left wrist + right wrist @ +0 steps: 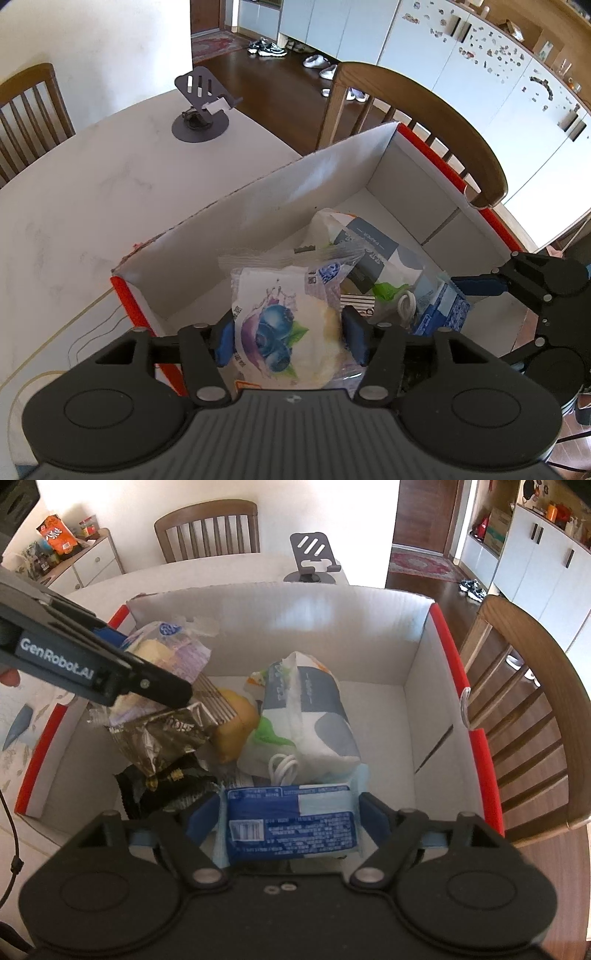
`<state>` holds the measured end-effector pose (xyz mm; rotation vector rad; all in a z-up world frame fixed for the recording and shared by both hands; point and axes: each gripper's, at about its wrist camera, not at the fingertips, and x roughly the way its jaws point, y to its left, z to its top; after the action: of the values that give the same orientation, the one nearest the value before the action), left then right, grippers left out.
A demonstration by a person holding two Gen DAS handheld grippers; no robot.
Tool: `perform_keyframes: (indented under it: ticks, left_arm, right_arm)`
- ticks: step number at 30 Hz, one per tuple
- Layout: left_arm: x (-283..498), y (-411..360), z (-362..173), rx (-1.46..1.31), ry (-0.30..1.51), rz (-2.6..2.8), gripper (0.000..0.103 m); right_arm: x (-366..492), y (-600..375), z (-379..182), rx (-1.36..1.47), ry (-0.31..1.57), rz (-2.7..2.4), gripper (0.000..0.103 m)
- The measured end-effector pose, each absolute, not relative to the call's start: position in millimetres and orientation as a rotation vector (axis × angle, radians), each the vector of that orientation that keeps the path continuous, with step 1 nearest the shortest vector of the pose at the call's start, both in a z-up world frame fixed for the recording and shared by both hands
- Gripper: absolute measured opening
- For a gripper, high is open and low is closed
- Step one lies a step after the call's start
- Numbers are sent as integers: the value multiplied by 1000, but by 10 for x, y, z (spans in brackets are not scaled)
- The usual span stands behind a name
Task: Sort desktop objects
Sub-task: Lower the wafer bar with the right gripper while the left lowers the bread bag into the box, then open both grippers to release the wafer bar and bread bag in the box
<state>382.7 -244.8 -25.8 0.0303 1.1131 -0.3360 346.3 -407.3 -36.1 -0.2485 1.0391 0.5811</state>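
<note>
Left hand-held gripper [290, 338]: matte black plastic body with a ribbed top plate, two round raised caps, and silver pivot screws on angular black linkage arms. Its fingers carry blue pads [225, 341]. A white "GenRobot.AI" marking runs along its side in the right wrist view. Right hand-held gripper [291, 814]: identical black build, silver screws, blue pads [376, 814]; thin black cable [13, 849] hangs at the left edge.

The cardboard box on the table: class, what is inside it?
The box holds a tissue pack, a white cable, snack wrappers and a yellow bun. Anything beneath them is covered.
</note>
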Motion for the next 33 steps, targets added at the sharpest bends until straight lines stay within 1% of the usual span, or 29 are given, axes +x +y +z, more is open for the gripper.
perform_keyframes:
  ticks: [1, 2, 6, 10, 13, 16, 20, 33]
  left_arm:
    - [3817, -2434, -244, 25, 1106, -334, 65]
    - [3807, -2423, -227, 20, 1100, -330, 66]
    - [3777, -2379, -180, 4, 1085, -327, 67]
    - [3737, -2359, -158, 4, 1078, -319, 70]
    - [3707, -2355, -141, 4, 1074, -315, 70]
    - [3679, -2347, -124, 5, 1071, -310, 70]
    - [3632, -2333, -96, 9, 1062, -306, 73]
    - [3416, -2282, -5, 8, 1045, -319, 74]
  right_arm:
    - [3460, -4077, -364, -250, 1041, 580, 84]
    - [3454, -4078, -368, -252, 1043, 581, 84]
    - [3433, -4080, -369, -260, 1044, 579, 87]
    - [3406, -4091, -354, -261, 1036, 579, 93]
    - [3389, -4104, -321, -255, 1024, 584, 96]
    - [3382, -4114, -282, -249, 1015, 583, 96]
    - [3360, -4150, -208, -229, 998, 579, 97]
    - [3168, -4252, 83, -158, 935, 585, 97]
